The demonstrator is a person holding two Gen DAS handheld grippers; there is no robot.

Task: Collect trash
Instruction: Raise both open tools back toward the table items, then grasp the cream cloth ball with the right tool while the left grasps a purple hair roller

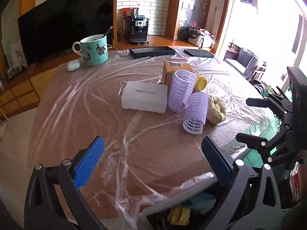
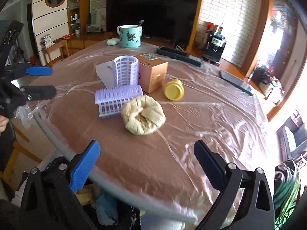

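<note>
A crumpled beige wad (image 2: 143,115) lies on the plastic-covered round table (image 2: 201,126), beside two purple hair rollers (image 2: 118,100) and a yellow cap (image 2: 174,90); the wad also shows in the left wrist view (image 1: 216,109). My right gripper (image 2: 146,164) is open and empty near the table's front edge, short of the wad. My left gripper (image 1: 153,163) is open and empty over the table's near edge; it shows at the left of the right wrist view (image 2: 47,80). A bin with trash (image 1: 184,212) sits below the table edge.
A brown box (image 2: 153,72), a white plastic case (image 1: 144,97), a teal mug with a spoon (image 2: 130,35), an earbud case (image 1: 73,65) and dark flat devices (image 1: 152,51) are on the table. A TV stands behind.
</note>
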